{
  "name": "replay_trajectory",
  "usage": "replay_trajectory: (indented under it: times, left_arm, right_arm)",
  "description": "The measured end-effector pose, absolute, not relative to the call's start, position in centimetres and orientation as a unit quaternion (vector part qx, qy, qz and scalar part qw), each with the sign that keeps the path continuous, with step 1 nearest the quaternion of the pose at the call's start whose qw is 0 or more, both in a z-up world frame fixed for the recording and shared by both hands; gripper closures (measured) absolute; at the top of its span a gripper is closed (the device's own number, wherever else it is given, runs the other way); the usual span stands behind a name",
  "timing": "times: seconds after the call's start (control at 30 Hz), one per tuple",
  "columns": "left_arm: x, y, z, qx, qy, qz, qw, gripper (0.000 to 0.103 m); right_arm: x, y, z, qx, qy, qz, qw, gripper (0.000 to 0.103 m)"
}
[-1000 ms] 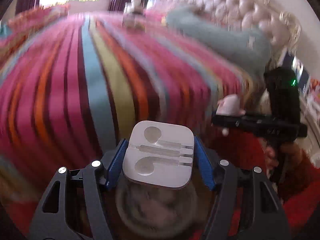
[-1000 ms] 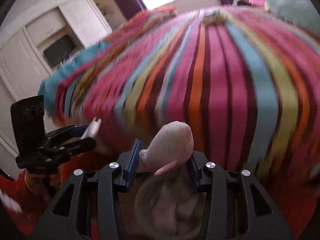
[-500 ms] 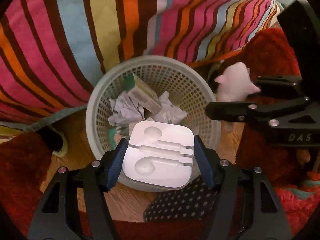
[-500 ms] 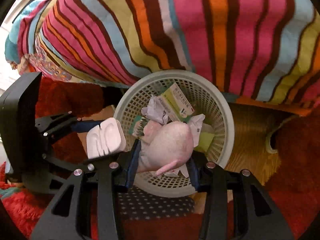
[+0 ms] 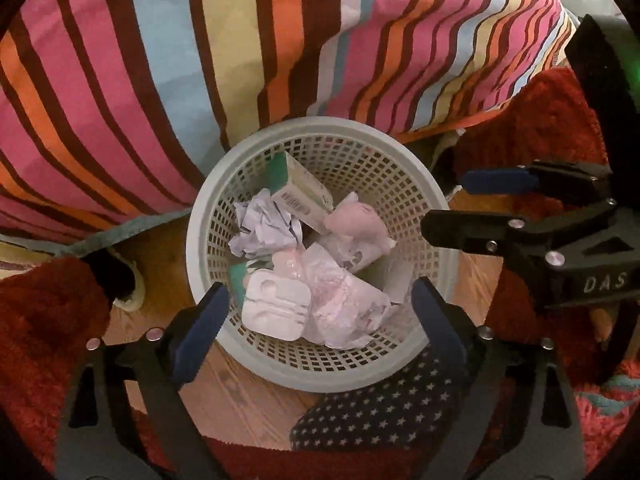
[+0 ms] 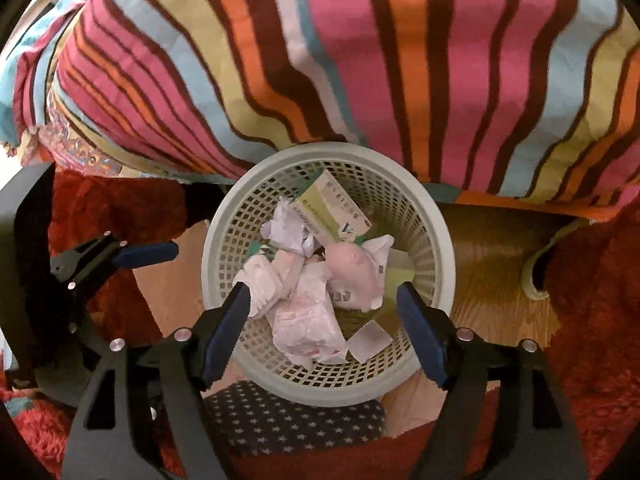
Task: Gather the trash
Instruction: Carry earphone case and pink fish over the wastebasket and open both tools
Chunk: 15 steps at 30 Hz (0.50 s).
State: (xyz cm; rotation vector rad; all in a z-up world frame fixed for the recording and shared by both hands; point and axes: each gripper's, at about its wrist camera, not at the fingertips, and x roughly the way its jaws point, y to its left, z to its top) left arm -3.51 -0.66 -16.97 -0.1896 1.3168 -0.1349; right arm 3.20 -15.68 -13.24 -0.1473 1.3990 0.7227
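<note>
Left wrist view showed the left gripper (image 5: 316, 312) spreading its jaws with nothing between the pads, the white earphone tray (image 5: 276, 308) already lying in the mesh wastebasket (image 5: 320, 372) at its near left. The right gripper (image 6: 324, 312) was likewise opening, empty, and the pink wad (image 6: 354, 268) rested in the basket beside a green-and-white carton (image 6: 336, 208) and crumpled paper (image 6: 290, 232). Both drops looked done; whether more trash remained on the striped bedspread (image 5: 280, 40) beyond could not be judged from here.
</note>
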Motion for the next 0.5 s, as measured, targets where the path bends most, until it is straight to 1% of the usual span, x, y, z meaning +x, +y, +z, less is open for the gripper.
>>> replay_trajectory:
  times: [0.3,0.4,0.5]
  left_arm:
    - [-3.3,-0.9,-17.1,-0.088,0.615,-0.063,0.781,0.013]
    - [-3.4,-0.8,-16.8,-0.091,0.609,-0.06,0.786,0.013]
    - [-3.5,-0.1,-15.7,-0.099,0.59,-0.053,0.8,0.013]
  right_arm:
    - [3.2,-15.9,-13.3,-0.062,0.628,0.323,0.705,0.031]
    - [3.1,-16.1,-12.7,-0.056,0.62,0.326,0.711,0.031]
    - [3.0,-16.6,-11.4,-0.045,0.595,0.333,0.73,0.031]
